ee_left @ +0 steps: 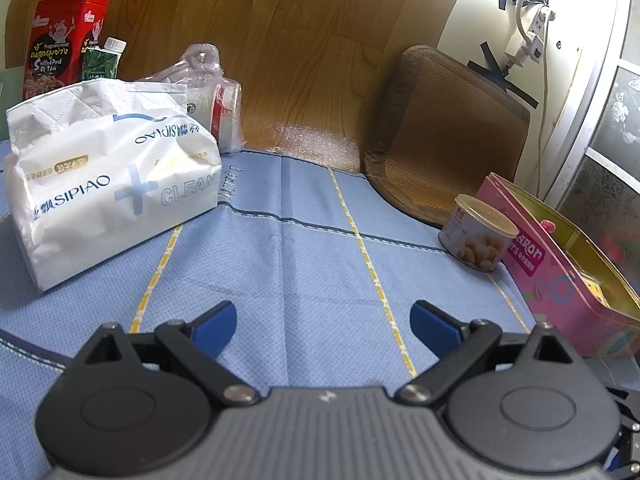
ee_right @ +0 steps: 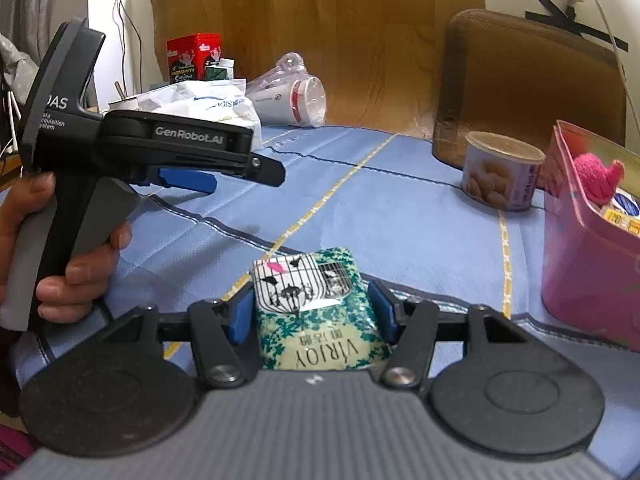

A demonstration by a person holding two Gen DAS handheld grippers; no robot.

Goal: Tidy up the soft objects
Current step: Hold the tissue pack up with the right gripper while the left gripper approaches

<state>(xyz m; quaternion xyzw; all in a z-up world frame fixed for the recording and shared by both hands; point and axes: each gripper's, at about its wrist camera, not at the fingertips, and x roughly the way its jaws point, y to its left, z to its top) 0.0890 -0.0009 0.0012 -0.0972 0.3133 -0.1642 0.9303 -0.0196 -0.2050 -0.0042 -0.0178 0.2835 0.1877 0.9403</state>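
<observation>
While the tissue bag point(ee_left: 108, 184) waits far left of the pink box point(ee_right: 580, 264), the left gripper point(ee_left: 323, 322) hangs spread and empty; the right gripper point(ee_right: 314, 312) pinches a tissue pack point(ee_right: 316, 312), unboxed, near the box.

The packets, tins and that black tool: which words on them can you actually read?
"SIPIAO", "CLEAN": white tissue pack.
"VIRJOY", upside down: green tissue packet, gripped by the right gripper.
"GenRobot.AI": left gripper.
"ARON", partly hidden: pink tin box.
Red tin: "Fragrant", small print blurred.
Round can: unreadable.
</observation>
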